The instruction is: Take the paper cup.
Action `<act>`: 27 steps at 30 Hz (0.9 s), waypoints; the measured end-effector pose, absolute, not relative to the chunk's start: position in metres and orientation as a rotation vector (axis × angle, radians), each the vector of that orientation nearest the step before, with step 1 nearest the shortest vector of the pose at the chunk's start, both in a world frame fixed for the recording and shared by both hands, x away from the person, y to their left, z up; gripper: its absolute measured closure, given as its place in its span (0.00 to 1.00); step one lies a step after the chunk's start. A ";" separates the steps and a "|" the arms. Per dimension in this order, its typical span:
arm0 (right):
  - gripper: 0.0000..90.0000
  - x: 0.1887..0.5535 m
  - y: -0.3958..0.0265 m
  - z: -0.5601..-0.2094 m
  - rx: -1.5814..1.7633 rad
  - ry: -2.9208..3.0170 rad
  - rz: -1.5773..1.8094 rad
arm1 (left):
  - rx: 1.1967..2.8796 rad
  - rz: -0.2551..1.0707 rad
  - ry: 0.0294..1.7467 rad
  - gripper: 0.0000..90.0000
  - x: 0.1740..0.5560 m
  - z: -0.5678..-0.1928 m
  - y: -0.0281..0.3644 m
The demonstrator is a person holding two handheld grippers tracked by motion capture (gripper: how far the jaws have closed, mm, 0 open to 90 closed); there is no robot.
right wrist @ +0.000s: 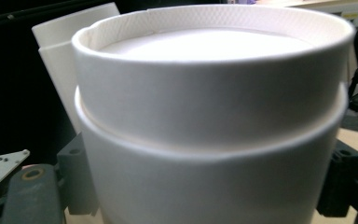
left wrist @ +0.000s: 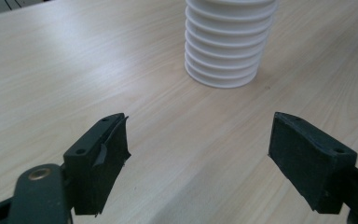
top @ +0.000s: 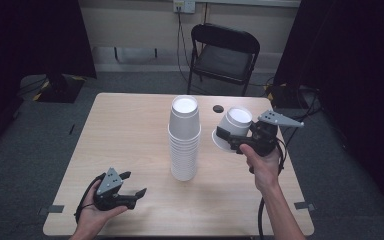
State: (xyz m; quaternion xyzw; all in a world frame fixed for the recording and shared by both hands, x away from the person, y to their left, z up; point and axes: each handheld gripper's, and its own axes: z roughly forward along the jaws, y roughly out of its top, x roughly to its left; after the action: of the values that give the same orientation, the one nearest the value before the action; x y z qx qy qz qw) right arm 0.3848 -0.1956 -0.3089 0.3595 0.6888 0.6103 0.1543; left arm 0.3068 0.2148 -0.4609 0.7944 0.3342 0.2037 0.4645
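Down at the near left of the pale wooden table (top: 130, 130), the left tongs (top: 136, 185) rest low with jaws spread wide, gripping nothing. Mid-table stands the tall stack of white foam cups (top: 184, 137), upside down. Over on the right, the right tongs (top: 225, 137) clamp a white foam cup (top: 232, 127) by its sides, tilted, off the table just beside the stack.

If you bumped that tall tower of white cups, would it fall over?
Probably yes. The stack of cups stands tall on a narrow base, upside down on the table, so a nudge near the top would likely tip it. The cups look like thin foam, so it is probably very light and would slide or topple easily.
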 end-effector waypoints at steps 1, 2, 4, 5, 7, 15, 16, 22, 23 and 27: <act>0.18 0.383 -0.196 -0.311 1.035 1.979 1.761 | 1.952 0.505 0.807 0.22 0.307 -0.460 0.213; 0.18 0.381 -0.196 -0.314 1.039 1.984 1.753 | 1.948 0.502 0.807 0.22 0.307 -0.461 0.212; 0.18 0.376 -0.194 -0.322 1.043 2.004 1.738 | 1.941 0.483 0.816 0.22 0.308 -0.460 0.210; 0.18 0.376 -0.194 -0.322 1.043 2.004 1.738 | 1.943 0.475 0.819 0.22 0.308 -0.460 0.209; 0.18 0.372 -0.193 -0.328 1.041 2.017 1.727 | 1.934 0.479 0.815 0.22 0.308 -0.458 0.208; 0.18 0.357 -0.188 -0.355 1.071 2.097 1.693 | 1.926 0.609 0.687 0.22 0.306 -0.445 0.195; 0.18 0.354 -0.186 -0.355 1.060 2.111 1.684 | 1.921 0.607 0.687 0.22 0.307 -0.443 0.192; 0.18 0.338 -0.174 -0.358 1.014 2.147 1.711 | 1.935 0.580 0.637 0.23 0.312 -0.436 0.174; 0.18 0.337 -0.171 -0.360 1.007 2.158 1.716 | 1.914 0.577 0.640 0.23 0.312 -0.436 0.170; 0.18 0.335 -0.161 -0.365 1.001 2.189 1.721 | 1.911 0.595 0.625 0.22 0.312 -0.437 0.159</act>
State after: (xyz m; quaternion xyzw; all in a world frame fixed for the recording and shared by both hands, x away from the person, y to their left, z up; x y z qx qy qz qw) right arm 0.3347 -0.1613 -0.3647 0.3369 0.7366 0.5793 0.0914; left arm 0.3120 0.1594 -0.4366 0.7898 0.2582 0.2458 0.4990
